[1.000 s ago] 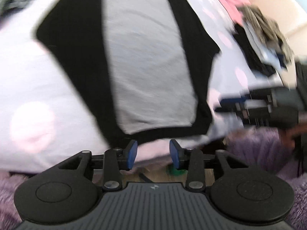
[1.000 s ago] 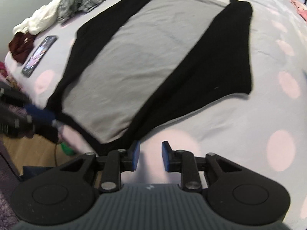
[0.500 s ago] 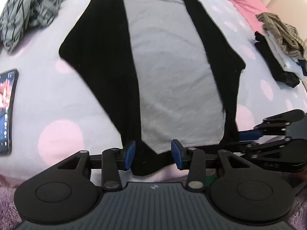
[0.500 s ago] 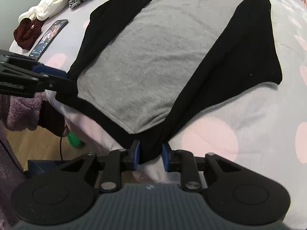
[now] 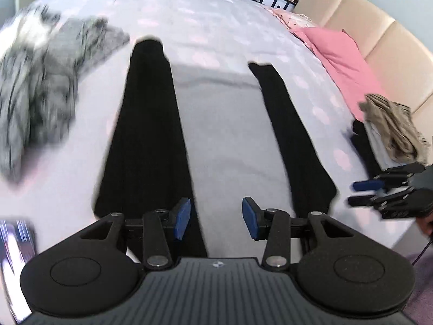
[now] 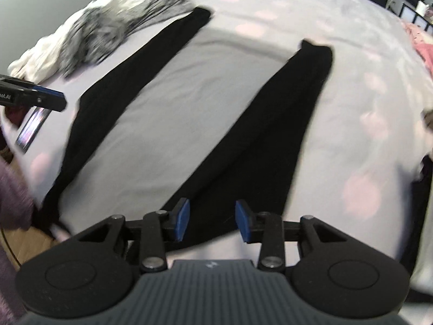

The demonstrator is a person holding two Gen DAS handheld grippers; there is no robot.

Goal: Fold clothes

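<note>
Two tools hover over a grey-and-black garment (image 5: 224, 135) lying flat on the bed (image 5: 216, 27): left tool (image 5: 216, 218) gaping and empty, right tool (image 6: 212, 220) opening, gripping nothing. Light, limp knit will likely sag and crease; pinch the near hem corners.

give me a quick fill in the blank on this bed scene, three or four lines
1. The grey shirt spread on the bed has two ____ side panels.
2. The pillow by the beige headboard is ____.
3. The phone lies on the shirt's ____ side in the right wrist view.
4. Nothing sits between the pads of the left gripper; it is ____.

Missing words: black; pink; left; open
</note>
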